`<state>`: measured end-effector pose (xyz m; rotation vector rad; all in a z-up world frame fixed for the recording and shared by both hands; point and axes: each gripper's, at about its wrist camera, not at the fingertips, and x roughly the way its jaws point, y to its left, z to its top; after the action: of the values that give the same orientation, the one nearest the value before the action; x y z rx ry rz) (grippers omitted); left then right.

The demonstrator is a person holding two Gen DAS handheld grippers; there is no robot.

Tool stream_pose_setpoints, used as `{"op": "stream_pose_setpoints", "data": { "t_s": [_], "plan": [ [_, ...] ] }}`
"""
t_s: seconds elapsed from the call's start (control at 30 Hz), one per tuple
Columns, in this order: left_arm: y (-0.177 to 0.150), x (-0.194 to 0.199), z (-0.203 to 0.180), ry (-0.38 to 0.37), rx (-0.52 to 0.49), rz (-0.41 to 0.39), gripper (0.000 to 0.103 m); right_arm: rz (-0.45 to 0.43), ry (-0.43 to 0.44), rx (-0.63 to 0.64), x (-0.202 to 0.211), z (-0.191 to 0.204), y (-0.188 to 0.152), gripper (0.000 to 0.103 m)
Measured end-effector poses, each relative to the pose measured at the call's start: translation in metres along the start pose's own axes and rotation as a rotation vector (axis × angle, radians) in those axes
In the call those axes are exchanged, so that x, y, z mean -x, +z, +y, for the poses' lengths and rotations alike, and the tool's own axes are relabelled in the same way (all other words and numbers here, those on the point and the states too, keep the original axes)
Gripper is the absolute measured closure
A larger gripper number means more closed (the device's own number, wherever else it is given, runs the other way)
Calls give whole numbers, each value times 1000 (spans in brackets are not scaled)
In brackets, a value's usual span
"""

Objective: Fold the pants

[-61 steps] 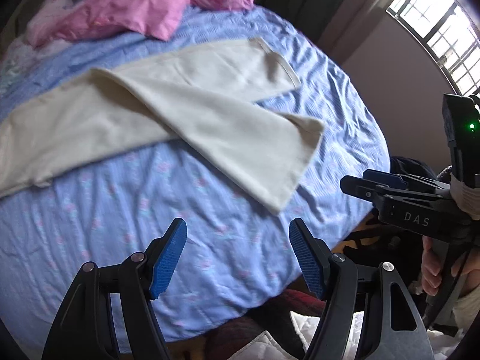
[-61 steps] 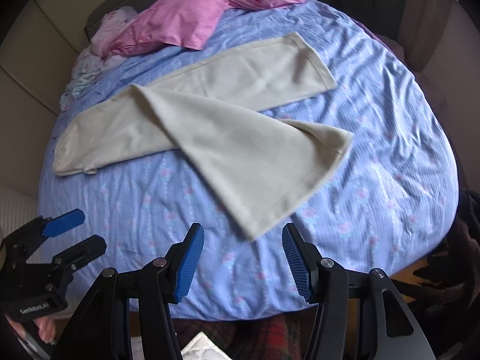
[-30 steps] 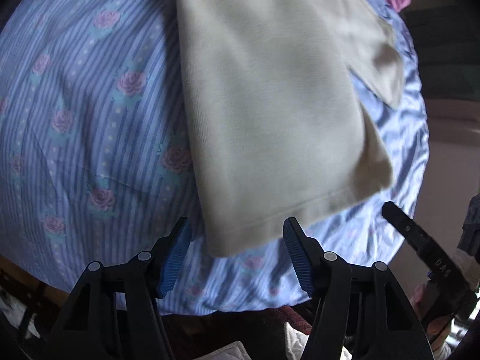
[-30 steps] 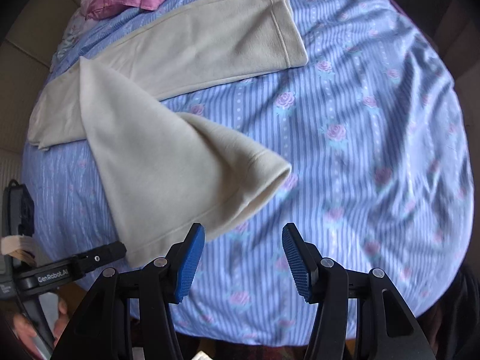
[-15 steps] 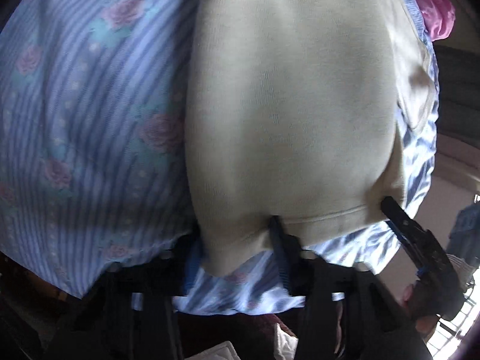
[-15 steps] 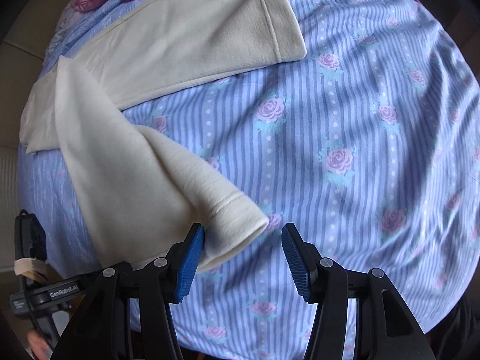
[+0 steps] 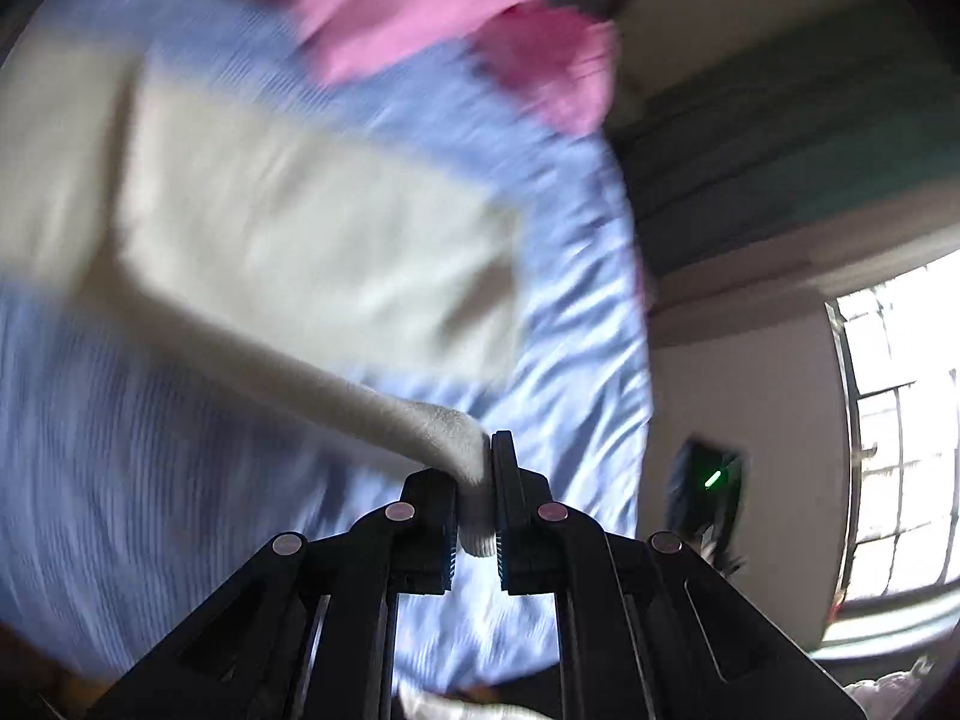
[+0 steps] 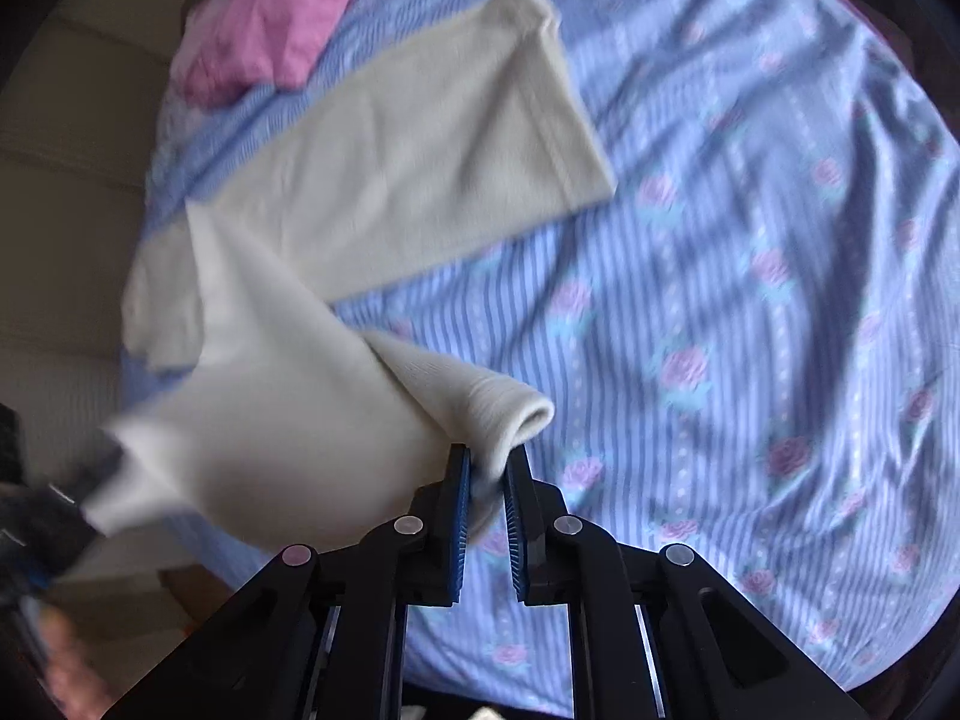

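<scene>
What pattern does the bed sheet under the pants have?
The bed sheet has blue and white stripes with pink roses, clearest in the right wrist view.

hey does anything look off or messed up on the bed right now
Nothing is damaged or spilled. The cream fleece pants lie splayed on the blue rose-striped bedsheet: one leg flat, the other lifted, its hem bunched between the right gripper and left gripper. Crumpled pink bedding sits behind.

Pants [image 8: 396, 168] on bed [image 8: 750, 330], pillow [image 8: 288, 6] behind.
</scene>
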<state>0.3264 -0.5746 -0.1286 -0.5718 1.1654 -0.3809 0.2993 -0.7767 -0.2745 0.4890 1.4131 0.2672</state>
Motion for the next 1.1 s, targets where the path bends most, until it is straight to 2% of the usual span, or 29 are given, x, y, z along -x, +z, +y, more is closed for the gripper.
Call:
{"op": "stream_pose_setpoints", "data": {
  "t_s": [0.07,0.17,0.23,0.37,0.47,0.53,0.63,0.77,0.8,0.83,0.87,0.9,0.93,1.03,1.1],
  "plan": [
    [26,-3,-20,-24,-67,-17,92,-39,58,-50,13,-1,11,91],
    [69,-19,-44,-20,-167,-17,92,-104,65,-85,29,1,32,91],
    [98,-46,-61,-21,-212,-13,92,-148,76,-119,40,-3,52,91],
    [131,-84,-71,6,-249,1,92,-206,113,-215,49,-25,85,91],
    [160,-120,-71,17,-224,32,92,-221,151,-311,49,-41,107,95],
    [172,-144,-69,37,-207,56,92,-212,159,-348,43,-51,117,95],
    [178,-178,-66,71,-193,100,92,-205,104,-381,38,-65,130,97],
    [175,-219,-61,116,-196,170,91,-180,51,-406,33,-88,133,94],
    [175,-227,-61,121,-200,185,89,-176,34,-388,33,-92,132,93],
    [174,-235,-61,131,-207,201,86,-172,16,-362,32,-95,131,84],
    [174,-238,-63,140,-214,209,77,-171,7,-337,31,-95,130,70],
    [174,-243,-66,149,-225,217,69,-174,6,-317,30,-98,130,64],
    [173,-243,-72,152,-243,222,67,-178,10,-307,28,-100,132,58],
    [169,-228,-94,110,-332,194,53,-182,49,-251,21,-94,132,58],
    [164,-204,-110,93,-408,142,34,-178,62,-214,18,-87,131,58]
  ]
}}
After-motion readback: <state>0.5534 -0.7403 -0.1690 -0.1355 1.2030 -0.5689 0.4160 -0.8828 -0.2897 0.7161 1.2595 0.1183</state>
